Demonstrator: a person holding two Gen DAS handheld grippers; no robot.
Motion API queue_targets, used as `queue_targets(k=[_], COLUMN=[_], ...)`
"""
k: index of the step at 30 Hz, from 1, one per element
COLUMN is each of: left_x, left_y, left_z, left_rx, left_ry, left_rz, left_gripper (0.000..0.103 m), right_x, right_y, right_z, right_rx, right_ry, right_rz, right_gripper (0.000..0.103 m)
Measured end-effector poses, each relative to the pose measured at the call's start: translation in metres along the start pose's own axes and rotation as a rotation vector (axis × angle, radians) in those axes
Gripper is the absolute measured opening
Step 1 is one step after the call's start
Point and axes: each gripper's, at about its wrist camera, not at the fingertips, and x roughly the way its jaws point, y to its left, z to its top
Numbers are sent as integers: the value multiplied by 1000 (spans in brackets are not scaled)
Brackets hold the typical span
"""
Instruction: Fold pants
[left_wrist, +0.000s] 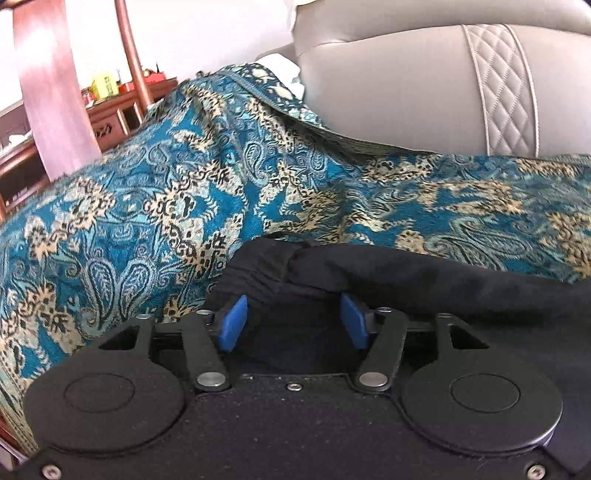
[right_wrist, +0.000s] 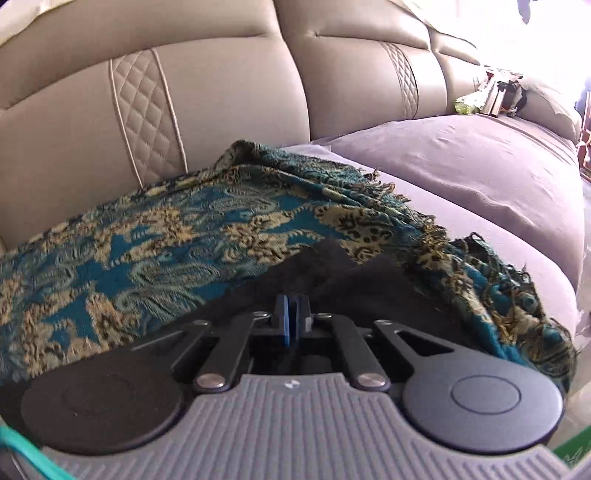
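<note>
My right gripper (right_wrist: 291, 308) had its blue pads closed together at the edge of the black pants (right_wrist: 343, 280). The pants lay on a teal paisley throw (right_wrist: 147, 236), spread over the seat of a beige leather sofa (right_wrist: 221, 74).

Two handheld grippers showing black linkages and blue pads.
The left gripper (left_wrist: 293, 321) is wearing a black body with silver screws; the right gripper (right_wrist: 291, 319) is showing a grey ribbed housing.

We see matt black cloth pants (left_wrist: 388, 269) on a woven, fringed throw (right_wrist: 155, 236), a smooth leather sofa (right_wrist: 229, 92) with quilted stitching, and glossy reddish wood furniture (left_wrist: 110, 118) far left.
</note>
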Motion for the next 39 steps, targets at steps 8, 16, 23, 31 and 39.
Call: queue_targets(k=[8,16,23,31,39], left_x=[8,17,20,22,22], left_y=[7,13,18,20,21], left_z=[2,2,2,2,1], left_rx=[-14,-21,-43,-39,-24], left_ry=[-7,-21,-19,-20,-28], left_rz=[9,15,10,2,0], left_gripper=[64,70,77,78,81], right_x=[19,-8,-66,-111,-84], right_y=[33,-6,-76,-84,-32], right_z=[14,11,-14,-64,-82], right_rx=[-90,46,181,224,-84], right_ry=[-20,-109,-143,-149,-19], right_rz=[21,154,4,-94,-116], right_gripper=[4,68,48,61,62])
